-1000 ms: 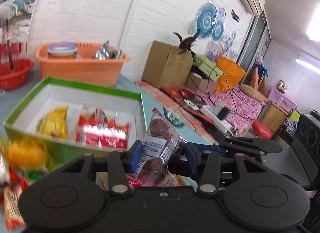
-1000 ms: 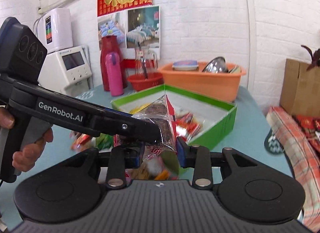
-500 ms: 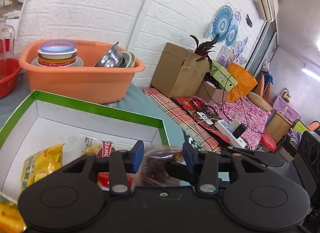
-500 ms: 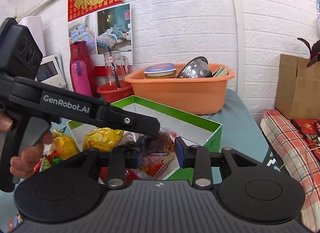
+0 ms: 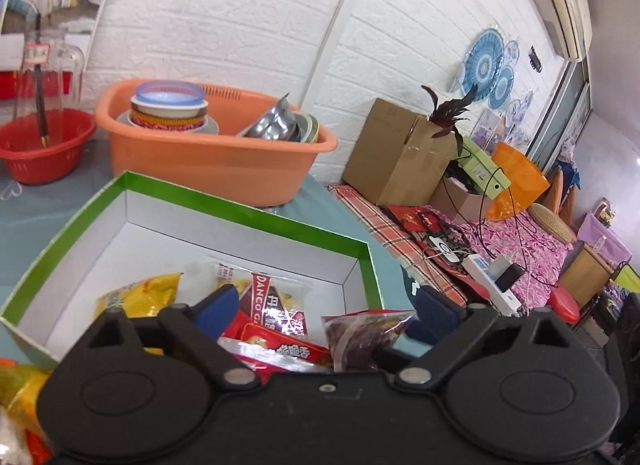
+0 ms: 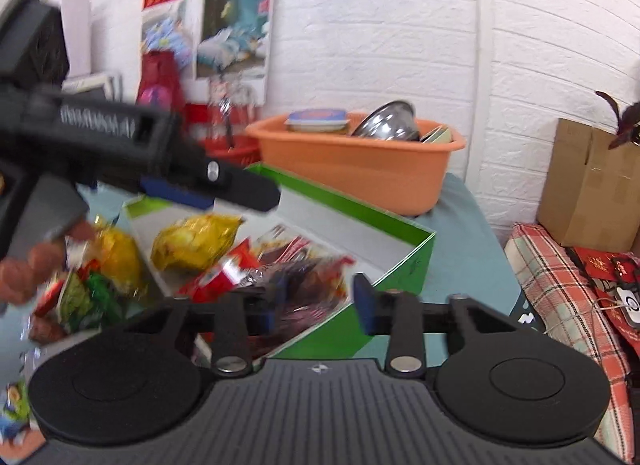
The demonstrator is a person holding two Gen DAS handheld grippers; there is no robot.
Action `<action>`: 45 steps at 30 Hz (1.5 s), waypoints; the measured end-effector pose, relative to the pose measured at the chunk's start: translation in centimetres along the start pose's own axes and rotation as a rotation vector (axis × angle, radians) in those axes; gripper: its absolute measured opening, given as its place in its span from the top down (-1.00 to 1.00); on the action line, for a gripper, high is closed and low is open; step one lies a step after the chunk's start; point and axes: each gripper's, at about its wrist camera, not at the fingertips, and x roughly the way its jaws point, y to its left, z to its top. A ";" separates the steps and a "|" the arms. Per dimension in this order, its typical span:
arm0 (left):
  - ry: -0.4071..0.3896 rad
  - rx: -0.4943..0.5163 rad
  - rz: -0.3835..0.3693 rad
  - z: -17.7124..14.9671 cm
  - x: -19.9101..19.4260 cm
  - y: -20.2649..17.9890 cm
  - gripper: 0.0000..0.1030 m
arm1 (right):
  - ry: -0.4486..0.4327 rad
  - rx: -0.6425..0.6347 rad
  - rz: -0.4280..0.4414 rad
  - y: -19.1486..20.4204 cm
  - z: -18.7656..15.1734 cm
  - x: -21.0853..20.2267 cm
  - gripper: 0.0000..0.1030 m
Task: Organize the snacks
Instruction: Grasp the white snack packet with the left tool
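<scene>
A green-edged white box holds several snack packets. The clear packet of dark brown cakes lies in its near right corner, beside red packets and a yellow packet. My left gripper is open above them, touching nothing. In the right wrist view the same box lies ahead, with the brown packet inside. My right gripper is open and empty over the box's near wall. The left gripper's body crosses that view, blurred.
An orange tub of bowls stands behind the box, a red basket to its left. Loose snack packets lie on the blue table left of the box. A cardboard box and cluttered bed are at the right.
Both grippers carried the brown cake packet over the box, lowered it in, then opened. The packet now lies in the box and both grippers are empty.
</scene>
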 end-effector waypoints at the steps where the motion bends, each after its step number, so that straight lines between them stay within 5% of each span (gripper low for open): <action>1: -0.008 0.010 0.009 -0.1 -0.6 -0.2 -1.00 | 0.016 -0.036 -0.005 0.6 -0.1 0.2 0.01; 8: 0.002 0.046 0.044 -1.2 -3.0 -0.1 -1.00 | 0.013 -0.216 -0.190 1.2 0.0 4.7 0.50; 12: 0.001 0.022 0.077 -1.8 -4.8 1.0 -1.00 | 0.014 -0.145 -0.117 0.9 0.5 4.9 -0.15; 13: 0.001 0.016 0.083 -2.0 -5.2 1.3 -1.00 | 0.005 -0.143 -0.110 1.3 0.4 4.2 -0.70; 14: -0.004 0.009 0.092 -2.2 -5.9 1.6 -1.00 | -0.003 -0.135 -0.108 1.6 0.4 3.4 -1.00; 20: -0.013 -0.018 0.120 -5.0 -10.2 2.4 -1.00 | -0.053 -0.036 -0.012 3.5 -1.6 -3.1 -1.00; 28: 0.014 -0.057 0.144 -10.3 -14.6 2.6 -1.00 | 0.051 0.202 0.118 4.9 -6.5 -6.9 -1.00; 32: 0.042 -0.075 0.144 -13.0 -16.0 2.9 -1.00 | 0.071 0.192 0.168 6.8 -8.2 -8.0 -1.00; 38: 0.103 -0.076 0.143 -15.5 -16.3 3.3 -1.00 | 0.098 0.182 0.201 9.1 -8.7 -8.2 -1.00; 45: 0.149 -0.027 0.089 -14.6 -13.0 3.5 -1.00 | 0.143 0.229 0.267 10.8 -8.9 -7.6 -1.00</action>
